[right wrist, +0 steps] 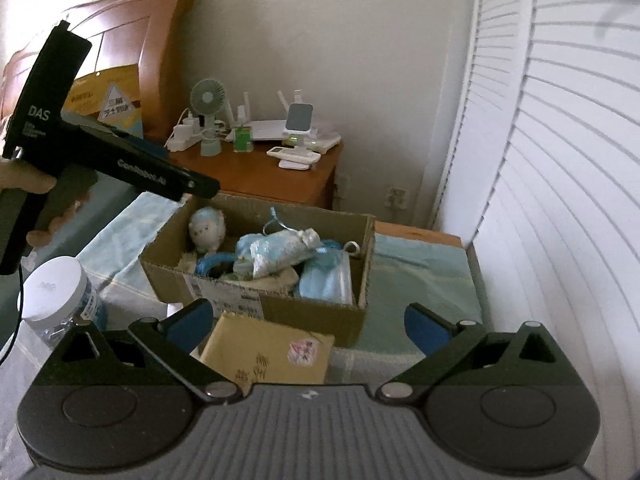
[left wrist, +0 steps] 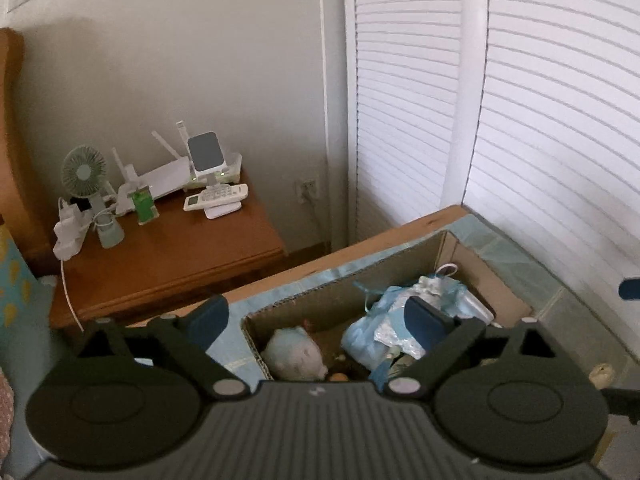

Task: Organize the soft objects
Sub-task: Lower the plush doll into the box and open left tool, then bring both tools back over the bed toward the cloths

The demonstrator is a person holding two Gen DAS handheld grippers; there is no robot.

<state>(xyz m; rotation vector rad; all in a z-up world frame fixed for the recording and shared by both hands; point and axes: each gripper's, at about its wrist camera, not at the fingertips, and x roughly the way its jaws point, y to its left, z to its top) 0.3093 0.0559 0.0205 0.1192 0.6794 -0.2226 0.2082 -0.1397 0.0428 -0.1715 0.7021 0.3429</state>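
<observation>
An open cardboard box (right wrist: pixel 312 312) stands on a pale blue-green covered surface. In it lie a small pale blue plush toy (right wrist: pixel 207 229), a light blue crinkly bag (right wrist: pixel 280 250) and a pack of blue face masks (right wrist: pixel 326 282). The box (left wrist: pixel 332 292), plush toy (left wrist: pixel 298 354) and bag (left wrist: pixel 380 332) show below my left gripper (left wrist: pixel 318 320), which is open and empty above the box. My right gripper (right wrist: pixel 310 326) is open and empty, in front of the box. The left gripper's body (right wrist: pixel 100 152) shows at the left of the right wrist view, held by a hand.
A yellow padded envelope (right wrist: pixel 268 354) lies before the box. A white-lidded jar (right wrist: pixel 60 300) stands at left. A wooden nightstand (left wrist: pixel 168 256) carries a small fan (left wrist: pixel 84 174), router and remote. White louvred doors (left wrist: pixel 520 120) fill the right. A wooden headboard (right wrist: pixel 132 52) is behind.
</observation>
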